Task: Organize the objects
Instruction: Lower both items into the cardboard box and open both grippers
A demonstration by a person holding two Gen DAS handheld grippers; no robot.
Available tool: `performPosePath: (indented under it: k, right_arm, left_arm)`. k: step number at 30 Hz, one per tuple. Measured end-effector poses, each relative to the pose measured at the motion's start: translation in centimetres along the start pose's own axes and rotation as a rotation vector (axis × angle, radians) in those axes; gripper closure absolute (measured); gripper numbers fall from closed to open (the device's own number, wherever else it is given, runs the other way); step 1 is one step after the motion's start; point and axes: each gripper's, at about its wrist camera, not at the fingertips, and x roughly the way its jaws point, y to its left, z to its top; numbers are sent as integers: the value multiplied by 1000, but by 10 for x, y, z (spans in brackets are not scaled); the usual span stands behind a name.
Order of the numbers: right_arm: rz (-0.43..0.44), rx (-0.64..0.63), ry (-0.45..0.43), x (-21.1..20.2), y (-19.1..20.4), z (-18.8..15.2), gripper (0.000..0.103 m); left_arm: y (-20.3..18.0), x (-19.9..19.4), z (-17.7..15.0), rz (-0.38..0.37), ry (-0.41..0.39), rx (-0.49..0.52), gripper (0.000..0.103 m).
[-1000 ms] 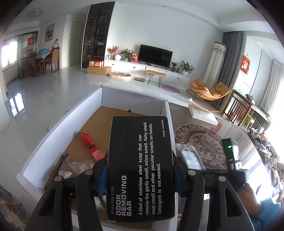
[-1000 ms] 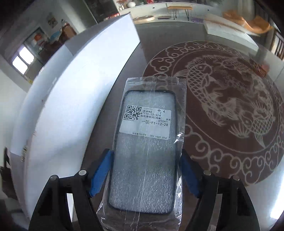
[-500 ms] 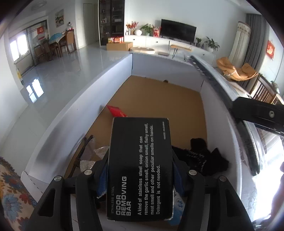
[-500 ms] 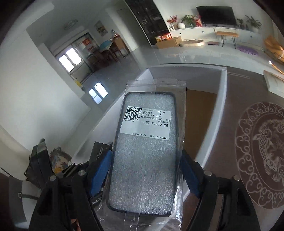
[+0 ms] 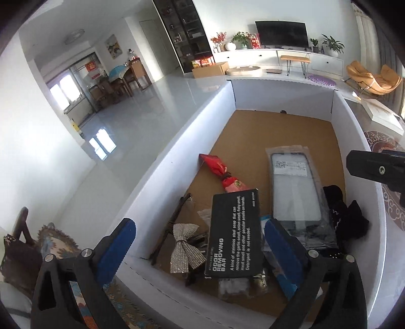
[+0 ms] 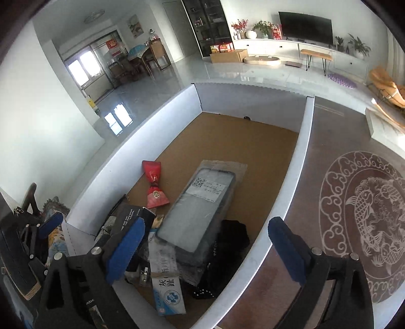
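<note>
Black soap box [image 5: 234,234], one; bagged screen protector [image 5: 295,188], one.

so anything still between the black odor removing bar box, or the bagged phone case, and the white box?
Nothing visible. The black odor bar box and the bagged phone case already lie inside the white cardboard box, on the pile. Both jaws have just been opening; left gripper and right gripper are open, holding nothing.

Bright living room, white walls, glossy pale tile floor [image 5: 141,101] reflecting daylight from windows [image 5: 63,92] at far left. Dark TV [image 6: 305,24] over a long white cabinet [image 6: 291,48], tall black shelving [image 5: 184,33], tan lounge chair [image 5: 372,76], potted plants, wooden dining set.
</note>
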Motion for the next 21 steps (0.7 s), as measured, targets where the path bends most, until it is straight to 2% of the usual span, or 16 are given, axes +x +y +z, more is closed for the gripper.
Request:
performPosePath:
  k: [5,17,21]
  right_arm:
    - [-52,-44,-3,-7,10,-5,4]
    - [-35,-69,10,0,24,-9,4]
    - [-29,-63,11,0,23,-11,4]
  left_arm:
    - [4,6,-3,-146,93,-38,0]
    - [23,10,-7,-186,79,-157,0]
    - [24,1,-10,-162,26,-178,0]
